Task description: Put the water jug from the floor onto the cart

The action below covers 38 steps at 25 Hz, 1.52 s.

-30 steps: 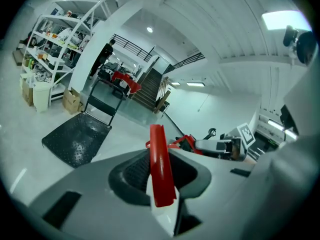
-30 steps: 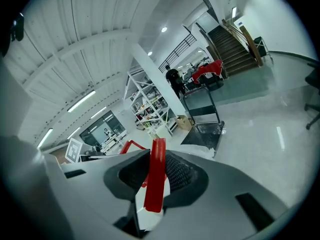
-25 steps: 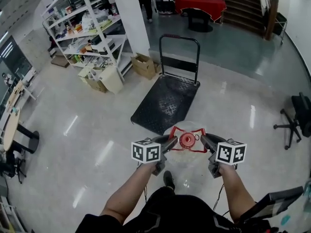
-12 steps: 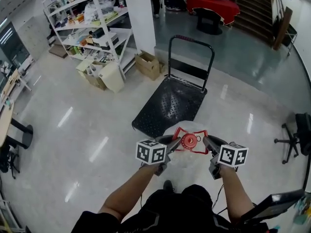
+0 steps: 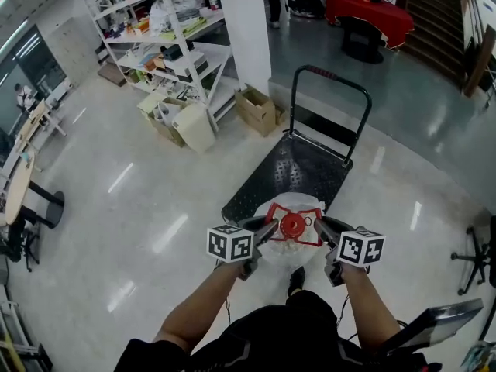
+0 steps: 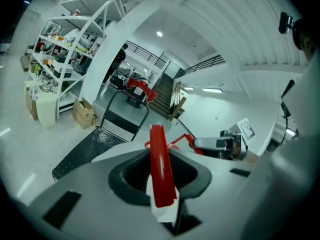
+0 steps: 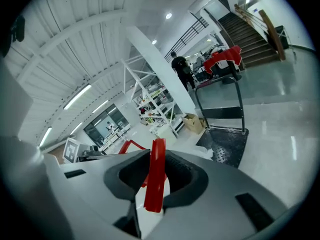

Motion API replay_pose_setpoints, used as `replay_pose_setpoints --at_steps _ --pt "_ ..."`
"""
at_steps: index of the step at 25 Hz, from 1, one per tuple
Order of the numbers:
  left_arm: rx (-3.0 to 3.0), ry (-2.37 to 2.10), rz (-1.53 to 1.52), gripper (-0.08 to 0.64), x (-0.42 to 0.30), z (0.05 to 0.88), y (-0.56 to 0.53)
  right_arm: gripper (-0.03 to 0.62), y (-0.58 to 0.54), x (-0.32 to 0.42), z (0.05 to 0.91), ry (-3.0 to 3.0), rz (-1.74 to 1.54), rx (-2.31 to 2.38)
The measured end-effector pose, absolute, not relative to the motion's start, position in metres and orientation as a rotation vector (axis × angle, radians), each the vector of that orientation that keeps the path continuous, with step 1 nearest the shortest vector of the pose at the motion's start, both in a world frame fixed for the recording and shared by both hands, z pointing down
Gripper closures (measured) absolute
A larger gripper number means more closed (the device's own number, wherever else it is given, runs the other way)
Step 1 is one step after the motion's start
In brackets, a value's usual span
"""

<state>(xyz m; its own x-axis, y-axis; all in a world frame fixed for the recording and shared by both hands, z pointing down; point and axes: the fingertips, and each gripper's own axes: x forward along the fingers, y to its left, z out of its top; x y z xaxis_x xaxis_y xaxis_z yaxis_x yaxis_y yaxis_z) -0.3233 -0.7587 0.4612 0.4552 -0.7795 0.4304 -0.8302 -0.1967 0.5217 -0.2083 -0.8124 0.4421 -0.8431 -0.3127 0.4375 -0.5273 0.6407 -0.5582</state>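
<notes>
A clear water jug with a red cap and a red carry handle hangs in front of me, off the floor, at the near edge of the black cart. My left gripper is shut on the handle's left strap. The right gripper is shut on the right strap. Both cube markers flank the cap. In the left gripper view the cart deck lies just ahead, and in the right gripper view the deck sits below its upright push bar.
The cart's push bar stands at its far end. Cardboard boxes, a white bin, a white pillar and shelving are to the left. An office chair is at right, a red-draped table behind.
I have carried the jug forward with both grippers still shut on its handle. The cart has come much closer, and the jug now overlaps its near edge.
</notes>
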Motion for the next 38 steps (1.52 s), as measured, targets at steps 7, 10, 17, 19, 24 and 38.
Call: replay_pose_setpoints --at_steps 7,10,17,19,24,38 --pt "1.879 -1.439 0.071 0.482 -0.380 0.479 -0.833 0.505 -0.895 -0.266 0.459 -2.565 1.018 0.561" --pt "1.842 -1.461 0.080 0.482 -0.397 0.492 -0.861 0.505 -0.927 -0.284 0.470 -2.555 1.012 0.532" --pt "1.809 -1.436 0.106 0.482 -0.435 0.532 -0.916 0.505 -0.984 -0.322 0.509 -2.478 1.011 0.578" --pt "1.816 -1.419 0.135 0.482 -0.447 0.545 -0.933 0.505 -0.999 -0.336 0.523 -2.457 1.014 0.602" --pt "1.805 -1.368 0.181 0.482 -0.476 0.580 -0.963 0.505 -1.026 -0.363 0.558 -2.402 1.026 0.638" --pt "1.680 -1.297 0.212 0.482 -0.507 0.680 -0.971 0.506 -1.041 -0.397 0.656 -2.251 1.053 0.686"
